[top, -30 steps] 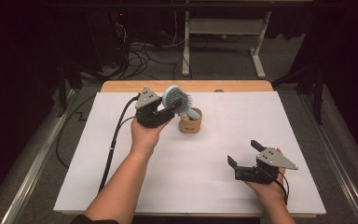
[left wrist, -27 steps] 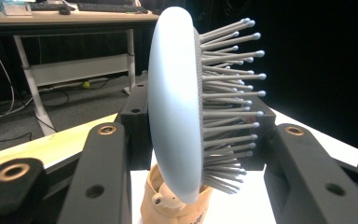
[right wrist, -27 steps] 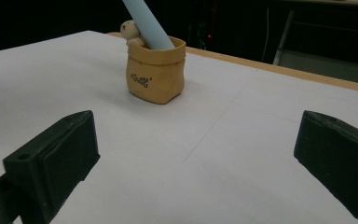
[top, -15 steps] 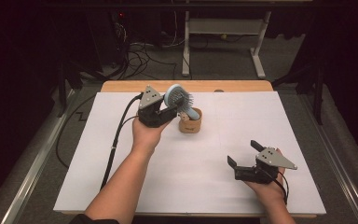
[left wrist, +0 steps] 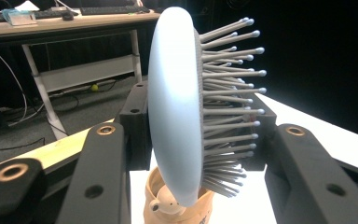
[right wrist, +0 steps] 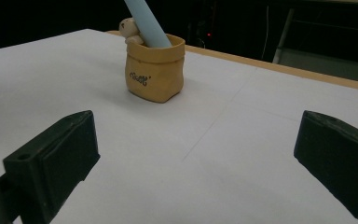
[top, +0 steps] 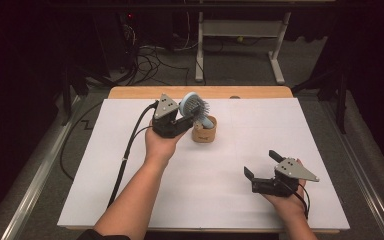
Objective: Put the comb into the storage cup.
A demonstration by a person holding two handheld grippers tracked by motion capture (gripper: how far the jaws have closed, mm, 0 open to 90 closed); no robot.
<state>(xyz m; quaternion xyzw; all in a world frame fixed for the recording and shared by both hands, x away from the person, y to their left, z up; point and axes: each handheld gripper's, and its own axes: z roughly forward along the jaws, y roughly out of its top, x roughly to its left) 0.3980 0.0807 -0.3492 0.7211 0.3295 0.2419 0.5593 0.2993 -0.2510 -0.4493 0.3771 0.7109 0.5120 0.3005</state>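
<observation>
A light blue hairbrush [top: 194,104] stands with its handle [right wrist: 145,22] down inside a small tan pouch-shaped cup [top: 203,131] on the white table cover. My left gripper [top: 189,116] is shut on the brush head [left wrist: 177,107], one pad on its smooth back and the other on the bristle side. The cup [left wrist: 177,211] sits just below the jaws, with a small beige figure [right wrist: 130,28] at its rim. My right gripper [top: 260,163] rests open near the table's front right, pointing at the cup [right wrist: 154,70], with nothing between its jaws.
A white sheet [top: 230,200] covers the table, with a wooden edge [top: 200,92] at the back. The left gripper's cable [top: 127,150] trails down the left side. A white desk frame [top: 240,40] and floor cables [top: 150,55] lie beyond the table.
The left gripper and the brush head have drifted very slightly to the right. The cup and the right gripper have stayed put.
</observation>
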